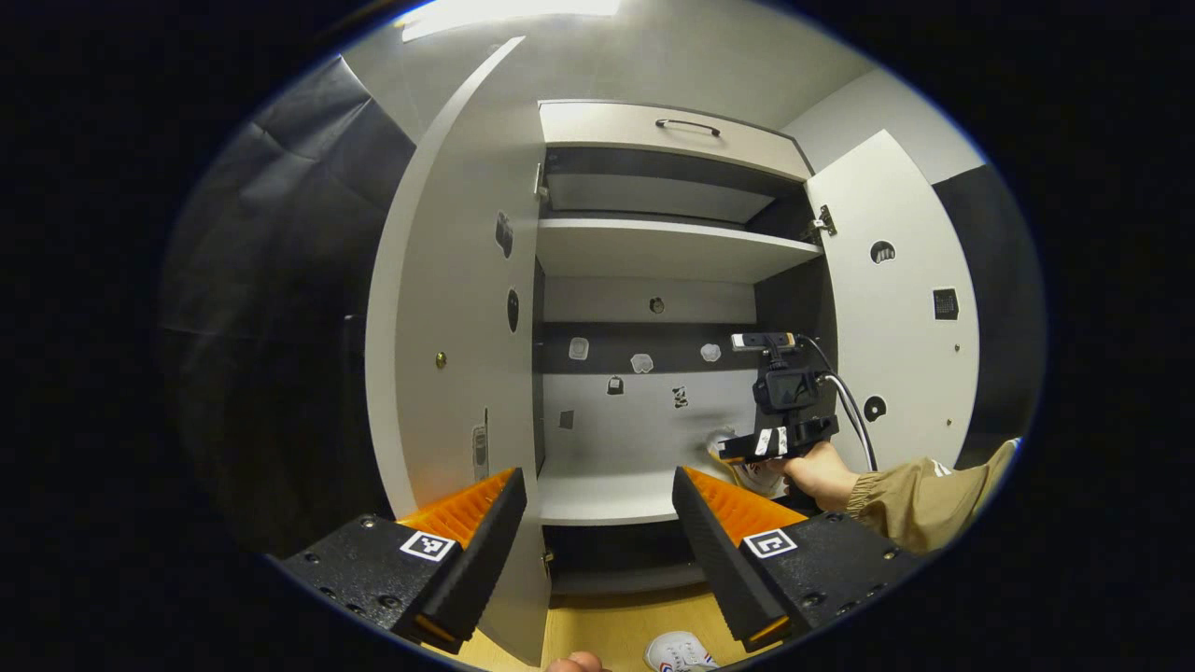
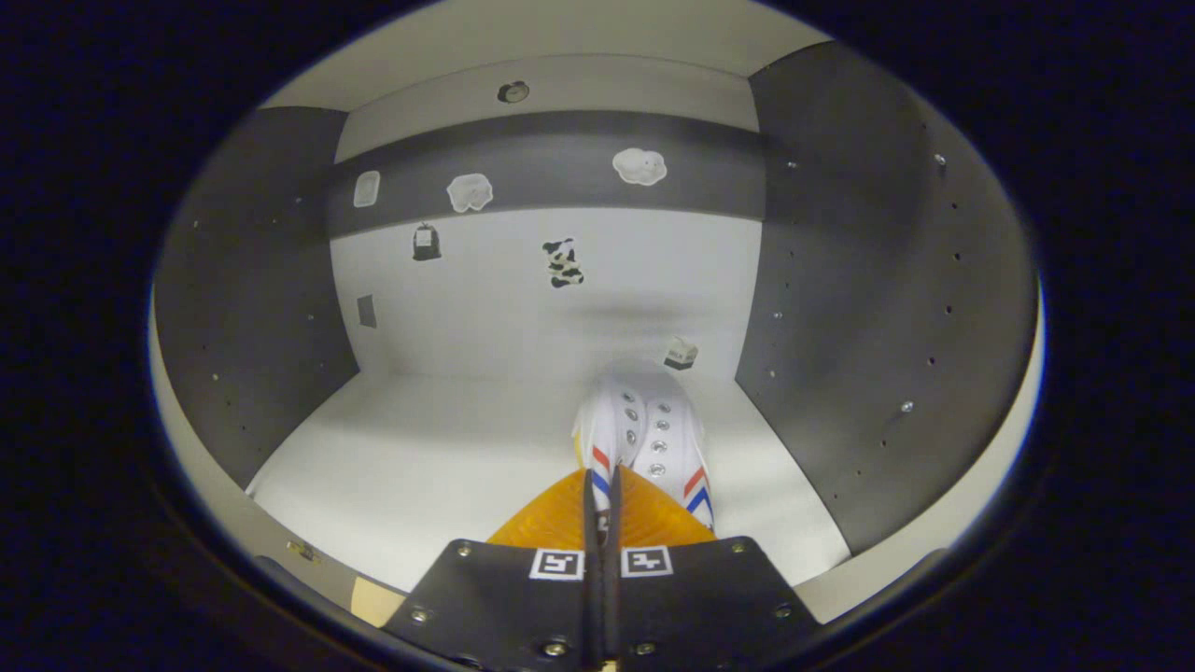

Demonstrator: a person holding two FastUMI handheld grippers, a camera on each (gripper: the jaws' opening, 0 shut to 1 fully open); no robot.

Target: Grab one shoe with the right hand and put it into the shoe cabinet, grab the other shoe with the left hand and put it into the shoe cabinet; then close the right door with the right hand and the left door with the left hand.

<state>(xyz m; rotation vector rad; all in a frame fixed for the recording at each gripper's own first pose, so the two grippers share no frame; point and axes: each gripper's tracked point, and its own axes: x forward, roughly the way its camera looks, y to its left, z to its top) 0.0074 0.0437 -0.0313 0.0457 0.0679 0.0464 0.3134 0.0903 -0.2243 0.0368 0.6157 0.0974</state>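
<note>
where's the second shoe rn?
In the left gripper view, the second shoe sits on the wooden floor, bottom centre, below the open shoe cabinet.

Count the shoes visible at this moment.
2. One white shoe is inside the shoe cabinet, held by the right gripper; the other shoe lies on the floor below the cabinet.

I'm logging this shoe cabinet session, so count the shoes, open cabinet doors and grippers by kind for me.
Shoes: 2, one on the cabinet shelf, one on the floor
Open doors: 2, left, right
Grippers: 2, left, right
Total: 6
</note>
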